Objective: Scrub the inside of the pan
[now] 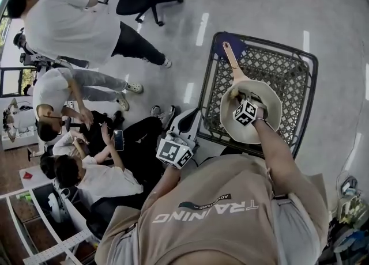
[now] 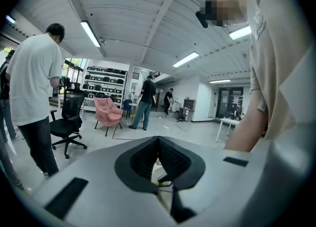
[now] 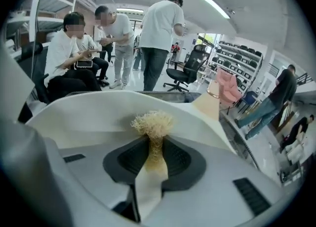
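Black mesh basket (image 1: 308, 68). Cream pan (image 1: 272, 95) lies inside toward its near edge, handle pointing at the far-left corner. My right gripper (image 3: 155, 144) is down in the pan, clamped on a straw-coloured scrubber (image 3: 153, 122). My left gripper (image 2: 158, 142) is closed and empty, outside the basket's left edge.

The only print I can read is on my own shirt (image 1: 213, 212), upside down to me: "TRAINING", with a smaller "ADVENTURE".
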